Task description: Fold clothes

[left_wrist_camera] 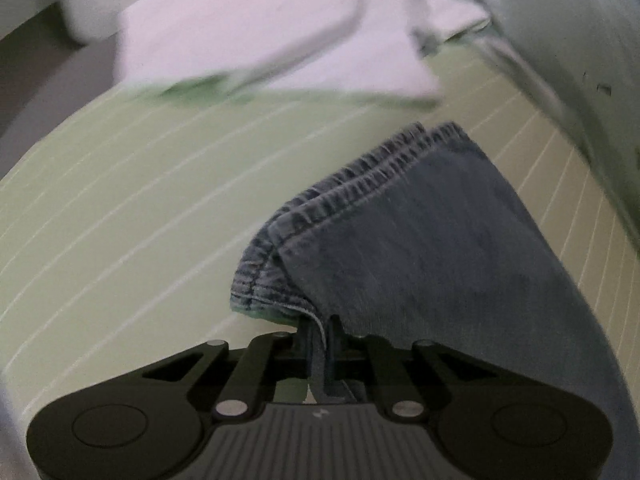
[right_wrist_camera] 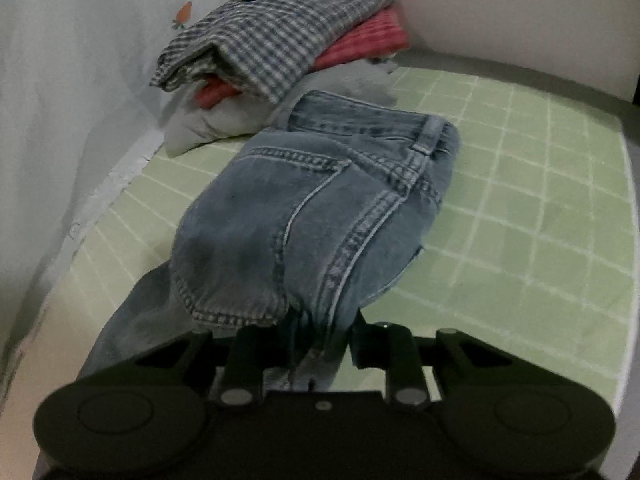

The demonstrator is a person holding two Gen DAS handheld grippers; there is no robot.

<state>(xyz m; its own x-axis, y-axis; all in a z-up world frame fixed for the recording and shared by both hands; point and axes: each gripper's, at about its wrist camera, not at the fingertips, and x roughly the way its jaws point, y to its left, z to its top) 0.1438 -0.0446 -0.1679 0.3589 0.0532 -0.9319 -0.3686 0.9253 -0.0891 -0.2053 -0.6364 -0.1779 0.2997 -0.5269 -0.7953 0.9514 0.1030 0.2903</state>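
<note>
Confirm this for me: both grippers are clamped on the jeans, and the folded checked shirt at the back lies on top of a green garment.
One detail is off. In the right wrist view the checked shirt lies on a red garment, not a green one. Both the left gripper and right gripper are indeed clamped on the jeans.

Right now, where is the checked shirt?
In the right wrist view, the checked shirt lies at upper left, on top of a pile with a red garment beneath, just behind the jeans on the green sheet.
</note>
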